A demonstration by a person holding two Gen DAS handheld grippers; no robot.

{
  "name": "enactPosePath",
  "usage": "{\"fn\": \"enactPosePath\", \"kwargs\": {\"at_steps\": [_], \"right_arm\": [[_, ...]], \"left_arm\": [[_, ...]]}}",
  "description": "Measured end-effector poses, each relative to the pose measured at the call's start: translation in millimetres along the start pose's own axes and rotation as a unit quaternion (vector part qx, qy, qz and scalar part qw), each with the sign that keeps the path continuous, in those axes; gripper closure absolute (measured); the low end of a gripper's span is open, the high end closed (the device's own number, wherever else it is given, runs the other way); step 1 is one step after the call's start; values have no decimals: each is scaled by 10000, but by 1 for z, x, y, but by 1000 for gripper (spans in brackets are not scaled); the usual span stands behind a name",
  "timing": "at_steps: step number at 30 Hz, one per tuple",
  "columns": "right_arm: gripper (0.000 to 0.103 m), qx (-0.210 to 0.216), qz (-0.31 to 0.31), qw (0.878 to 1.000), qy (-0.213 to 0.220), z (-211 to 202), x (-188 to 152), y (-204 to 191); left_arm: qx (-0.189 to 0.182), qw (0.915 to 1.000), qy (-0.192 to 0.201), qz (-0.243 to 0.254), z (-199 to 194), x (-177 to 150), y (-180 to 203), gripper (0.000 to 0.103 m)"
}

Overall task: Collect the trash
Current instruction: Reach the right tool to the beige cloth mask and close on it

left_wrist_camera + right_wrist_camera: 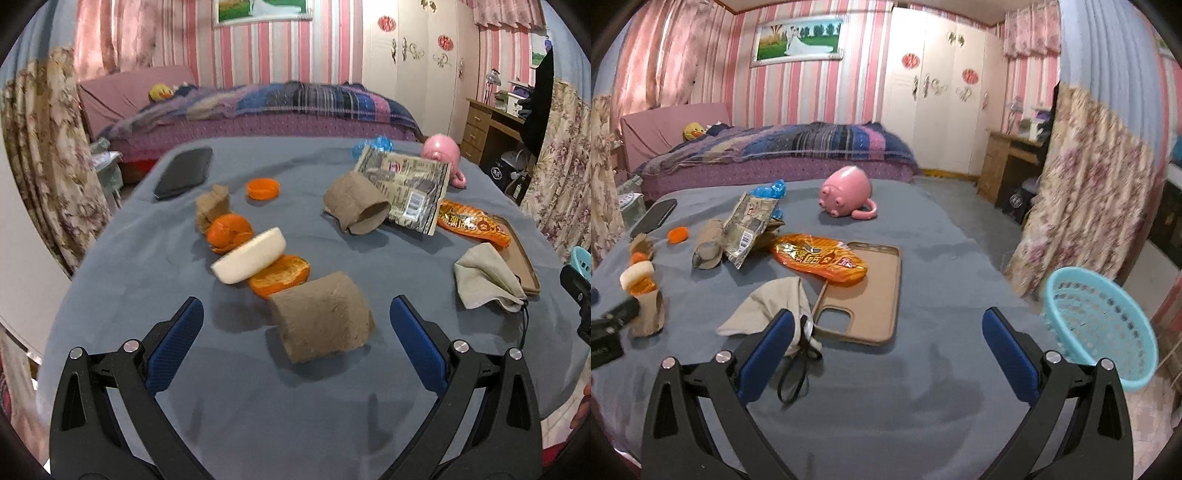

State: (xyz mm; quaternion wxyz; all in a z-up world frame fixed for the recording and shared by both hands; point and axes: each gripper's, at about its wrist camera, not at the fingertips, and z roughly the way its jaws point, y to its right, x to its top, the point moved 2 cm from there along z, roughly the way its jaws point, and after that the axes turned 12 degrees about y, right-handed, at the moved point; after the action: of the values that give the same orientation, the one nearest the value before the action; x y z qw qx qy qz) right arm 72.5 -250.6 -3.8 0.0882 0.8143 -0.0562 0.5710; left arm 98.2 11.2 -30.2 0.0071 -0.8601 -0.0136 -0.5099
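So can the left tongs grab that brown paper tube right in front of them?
Probably yes. The left tongs are wide open, the nearest cardboard tube lies between the fingers, and nothing blocks it; the orange peel touches only its far end.

basket (pixel 580 258) cut off, wrapper txt unreadable

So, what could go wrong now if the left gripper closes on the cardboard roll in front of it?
1. The cardboard roll lies between the open fingers of the left gripper and looks soft; a hard squeeze may crush it.
2. An orange peel touches the roll's far end, under a white piece; lifting could drag them.
3. The blue basket appears only beside the right gripper, so the carry passes over the phone case and cloth pouch.
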Motion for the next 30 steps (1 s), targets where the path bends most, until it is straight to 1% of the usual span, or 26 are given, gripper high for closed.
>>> {"fn": "enactPosePath", "kwargs": {"at_steps": [4,5,6,7,8,10,11,13,15,16,18,22,24,26,28,29,30], "right_arm": [[4,220,-53,9994,-246,20,-6,-4],[4,258,-46,9993,-274,22,-8,-6],[4,331,-23,9990,-315,26,-10,-9],[4,376,-12,9987,-334,27,-12,-11],[4,424,-25,9985,-348,28,-14,-14],[4,502,-80,9982,-316,26,-14,-22],[4,538,-113,9981,-270,25,-13,-25],[4,569,-212,9979,-204,21,-12,-30],[4,636,-233,9974,-240,22,-13,-35],[4,694,-211,9969,-291,23,-14,-37],[4,773,-190,9962,-365,28,-15,-41],[5,877,-287,9947,-453,36,-16,-52],[10,980,-295,9931,-566,41,-19,-58],[26,1109,-281,9908,-727,46,-24,-60],[32,1175,-256,9897,-780,47,-27,-59],[43,1225,-258,9894,-737,46,-26,-60],[49,1292,-248,9886,-733,45,-25,-61]], "left_arm": [[22,9999,-168,22,14,-3,2,6],[31,9998,-208,53,16,-5,2,7],[33,9997,-245,77,17,-6,2,14],[15,9995,-297,96,19,-8,2,25],[-42,9994,-345,79,20,-9,2,30],[-296,9987,-404,-91,20,-10,0,48],[-377,9984,-396,-130,18,-9,0,53],[-375,9988,-315,-51,12,-8,1,66],[-371,9990,-248,37,5,-7,2,75],[-399,9990,-214,60,2,-6,2,78],[-437,9988,-191,71,0,-5,1,80],[-459,9985,-279,-87,5,-5,-5,80],[-477,9983,-304,-137,6,-5,-8,80],[-479,9983,-297,-120,6,-5,-7,80],[-486,9985,-254,-76,7,-3,-6,82],[-494,9985,-230,-59,6,-3,-5,83],[-501,9985,-207,-47,5,-2,-4,86]]}}
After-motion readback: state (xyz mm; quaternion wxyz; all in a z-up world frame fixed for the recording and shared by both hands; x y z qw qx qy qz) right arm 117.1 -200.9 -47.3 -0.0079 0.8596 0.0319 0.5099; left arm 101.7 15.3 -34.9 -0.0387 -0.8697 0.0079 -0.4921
